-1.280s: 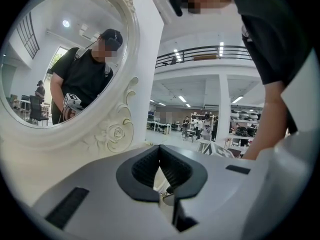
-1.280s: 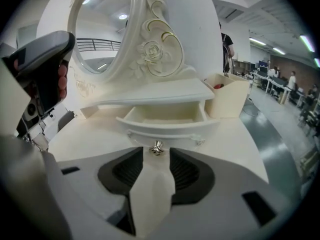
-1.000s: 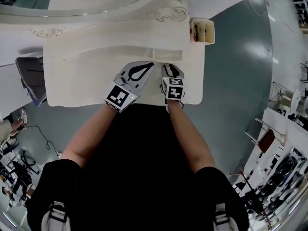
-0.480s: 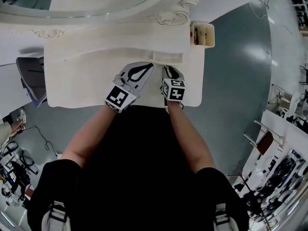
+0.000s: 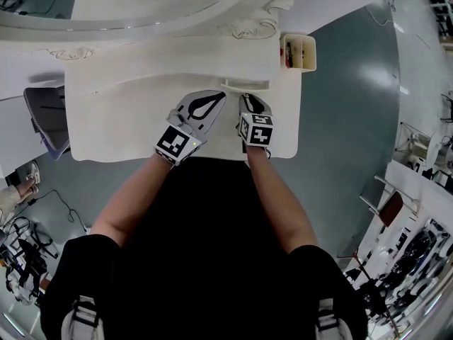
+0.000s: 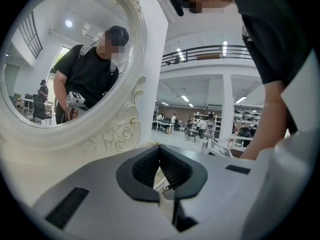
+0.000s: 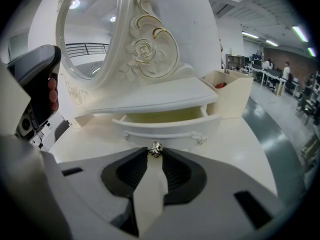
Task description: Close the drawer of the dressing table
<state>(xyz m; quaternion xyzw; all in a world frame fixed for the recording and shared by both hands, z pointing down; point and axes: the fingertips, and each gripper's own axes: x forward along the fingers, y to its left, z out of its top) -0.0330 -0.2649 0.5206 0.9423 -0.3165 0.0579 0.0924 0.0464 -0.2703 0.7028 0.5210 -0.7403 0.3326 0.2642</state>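
Note:
The white dressing table [image 5: 120, 119] has a small drawer [image 7: 165, 126] pulled out under its raised shelf, seen from above as the drawer [image 5: 248, 85]. My right gripper [image 7: 156, 151] points down at the drawer front, its pads pressed on the small metal knob [image 7: 156, 149]. From the head view the right gripper [image 5: 249, 99] touches the drawer's front edge. My left gripper [image 5: 219, 94] hovers beside it over the tabletop with nothing in it. In its own view the left gripper [image 6: 160, 148] has its tips together and faces the oval mirror [image 6: 65, 59].
A cream organiser box [image 5: 297, 52] with small items stands at the table's right end, just right of the drawer, also seen as the box [image 7: 230, 91]. The carved mirror frame [image 7: 145, 49] rises behind the shelf. A grey floor lies right of the table.
The right gripper's jaws look a little narrower around the knob. Both hands stay almost where they were; the view has shifted slightly.

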